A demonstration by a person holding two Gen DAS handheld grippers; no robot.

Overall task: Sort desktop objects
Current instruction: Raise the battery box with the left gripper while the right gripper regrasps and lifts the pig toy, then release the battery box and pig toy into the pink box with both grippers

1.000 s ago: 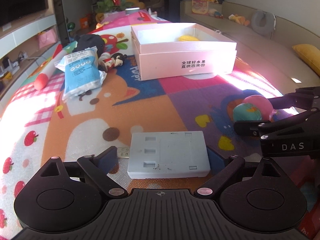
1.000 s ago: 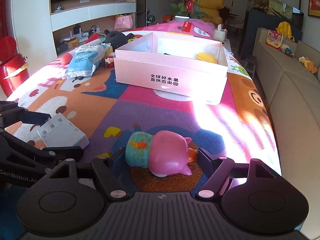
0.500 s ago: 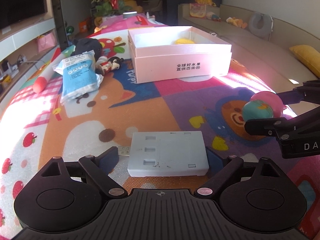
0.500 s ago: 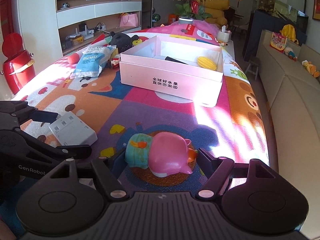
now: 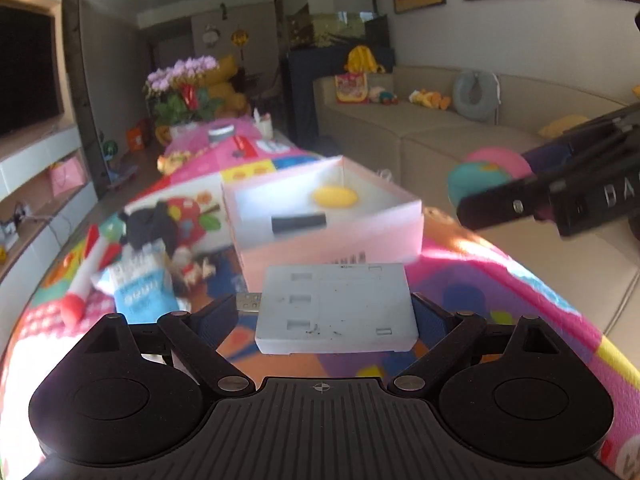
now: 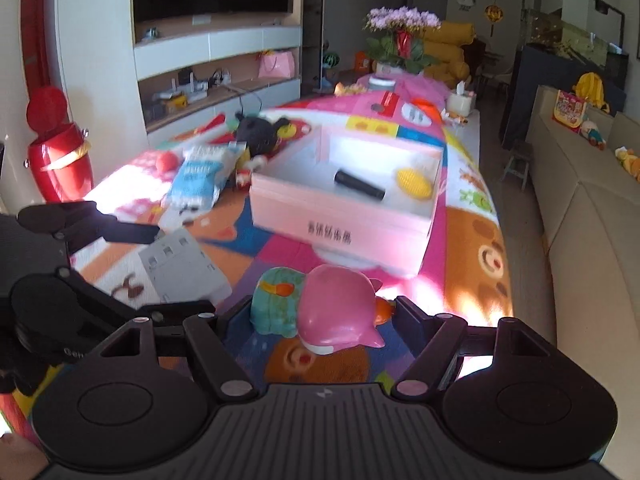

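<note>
My left gripper [image 5: 334, 312] is shut on a flat grey plastic box [image 5: 336, 308] and holds it above the table, near the open pink cardboard box [image 5: 332, 240]. My right gripper [image 6: 316, 312] is shut on a pink and teal toy [image 6: 320, 308], also lifted, in front of the pink box [image 6: 344, 224]. The pink box holds a yellow corn toy [image 6: 414, 182] and a black cylinder [image 6: 358, 184]. The right gripper with the toy [image 5: 488, 176] shows at the right of the left wrist view. The grey box [image 6: 180, 268] shows at the left of the right wrist view.
Left of the pink box lie a blue-white packet [image 6: 200, 178], a black plush toy [image 6: 260, 132], a small figurine [image 5: 192, 268] and a red-tipped marker [image 5: 80, 284] on the colourful mat [image 6: 476, 248]. A sofa [image 6: 592, 216] runs along the right.
Both grippers have lifted their objects off the mat and moved forward toward the pink box, whose inside now shows from above.
</note>
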